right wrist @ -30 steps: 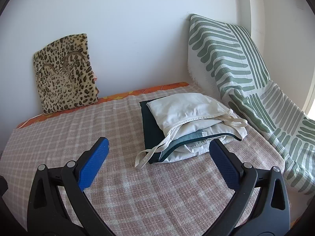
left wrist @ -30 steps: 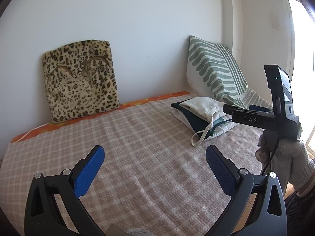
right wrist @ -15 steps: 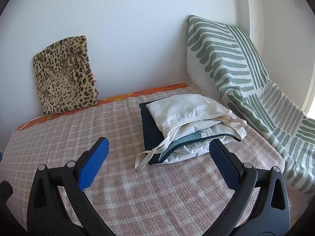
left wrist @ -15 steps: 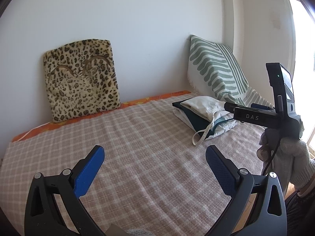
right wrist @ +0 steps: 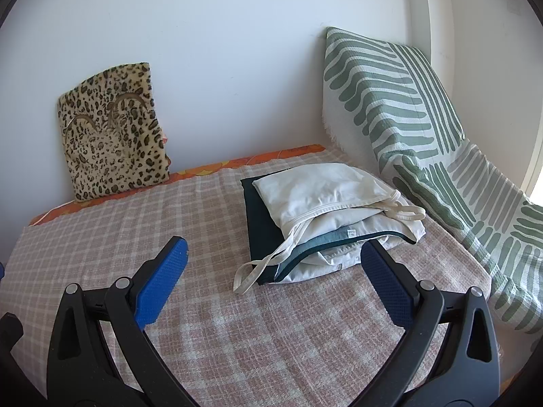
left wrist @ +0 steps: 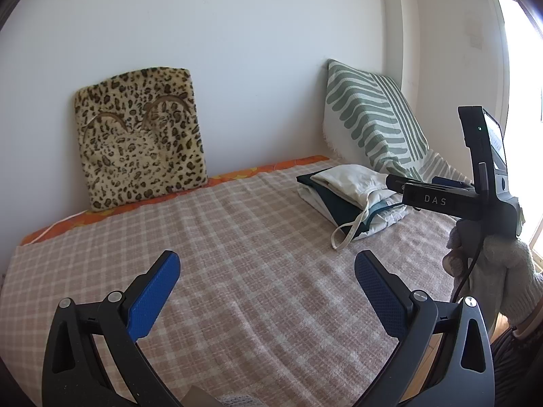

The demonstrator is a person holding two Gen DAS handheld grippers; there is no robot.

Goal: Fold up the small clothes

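A: Both tools sit over the checked blanket (right wrist: 237,346). Our left gripper (left wrist: 268,291) has its fingers spread wide, nothing between them. Our right gripper (right wrist: 275,281) is likewise released and empty, aimed at the stack.

B: Where are the clothes?

A: Far right of the bed, just in front of the striped cushion (right wrist: 400,101). A pile of clothes (right wrist: 322,224): a white top (right wrist: 319,190) uppermost, a dark green garment (right wrist: 261,227) under it, something pale at the bottom. One white strap (right wrist: 251,271) trails off the near edge onto the blanket.

B: So which step are we in?

A: We can't settle it. The pile is roughly squared but loose, with the strap hanging out. That fits a heap waiting to be taken apart and folded piece by piece on the bare middle of the blanket; it fits equally well pieces already folded and stacked aside.

B: And the next move?

A: We judge only this far: any handling needs the right gripper, which is nearer, to pinch a single layer at an edge without dragging the ones beneath. The cloth is limp, and the strap may snag.

B: Anything else noted?

A: A leopard cushion (left wrist: 139,135) leans on the far wall, well apart from the pile. A gloved hand (left wrist: 499,271) holds the right tool.
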